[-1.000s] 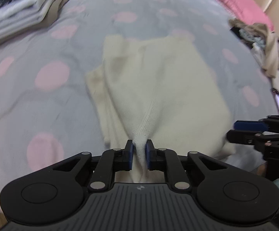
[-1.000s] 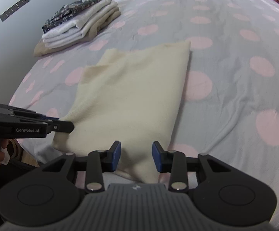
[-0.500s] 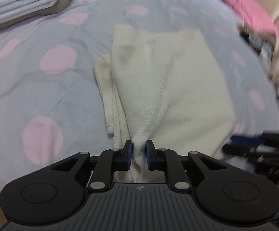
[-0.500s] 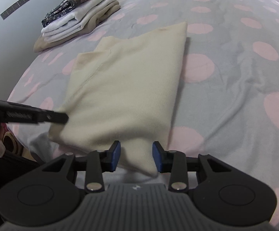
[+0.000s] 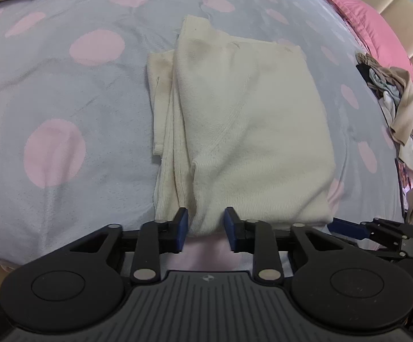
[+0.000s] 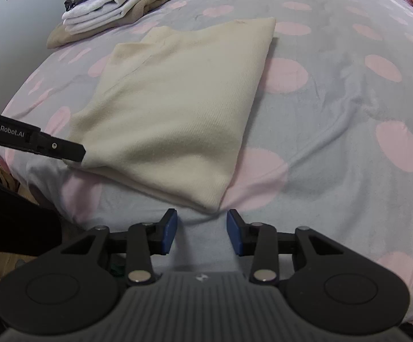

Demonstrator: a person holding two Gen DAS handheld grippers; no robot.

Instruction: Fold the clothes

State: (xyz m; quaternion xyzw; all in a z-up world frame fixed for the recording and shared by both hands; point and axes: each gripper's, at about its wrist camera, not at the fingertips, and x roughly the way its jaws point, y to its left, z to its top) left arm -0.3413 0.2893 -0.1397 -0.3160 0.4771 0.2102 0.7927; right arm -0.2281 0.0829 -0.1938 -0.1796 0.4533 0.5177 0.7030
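A folded cream knit garment (image 5: 243,131) lies flat on the grey bedspread with pink dots (image 5: 64,108). My left gripper (image 5: 206,229) is open, its blue pads either side of the garment's near left corner. The garment also shows in the right wrist view (image 6: 178,99). My right gripper (image 6: 201,232) is open and empty, just short of the garment's near right corner. The left gripper's finger (image 6: 49,144) shows at the garment's other near corner in that view. The right gripper's fingers (image 5: 377,228) show at the lower right of the left wrist view.
A stack of folded clothes (image 6: 121,2) sits at the far left of the bed. A heap of unfolded clothes (image 5: 400,119) lies at the right edge. A pink pillow (image 5: 369,25) rests by the beige headboard (image 5: 400,8). The bed's near edge is just below both grippers.
My left gripper, shut on the garment's corner before, has opened and let it drop flat. The right gripper has drawn back slightly from the garment's edge and stays open.
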